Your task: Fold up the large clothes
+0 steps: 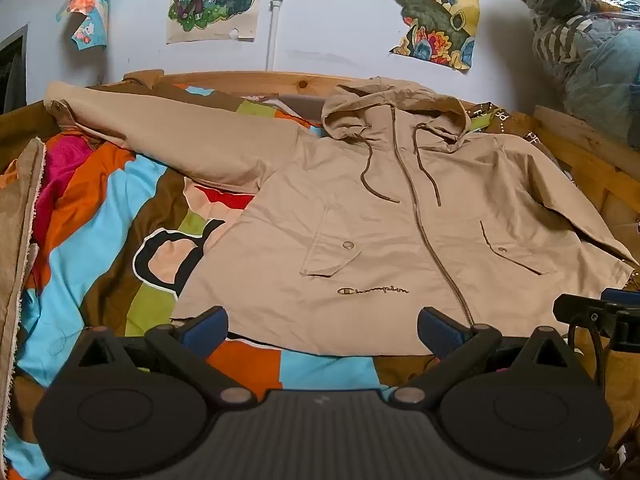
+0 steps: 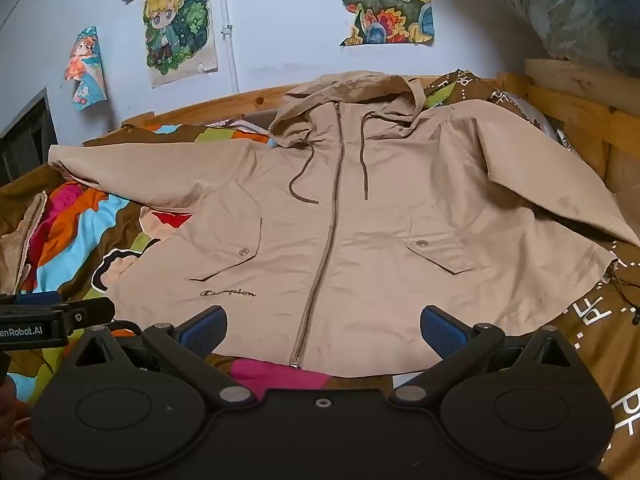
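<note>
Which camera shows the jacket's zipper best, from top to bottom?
The right wrist view: the zipper runs unbroken from hood to hem, near the picture's middle. In the left wrist view the zipper slants right, and its lower end hides behind the left claw's finger.

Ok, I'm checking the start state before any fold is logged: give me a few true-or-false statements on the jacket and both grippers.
1. The jacket lies front up, zipped shut. True.
2. The left gripper is clamped on the hem. False: its jaws stand open, holding nothing.
3. The hood points toward the wall. True.
4. Both sleeves are folded across the chest. False: each sleeve spreads outward.
5. The right gripper is open. True.
</note>
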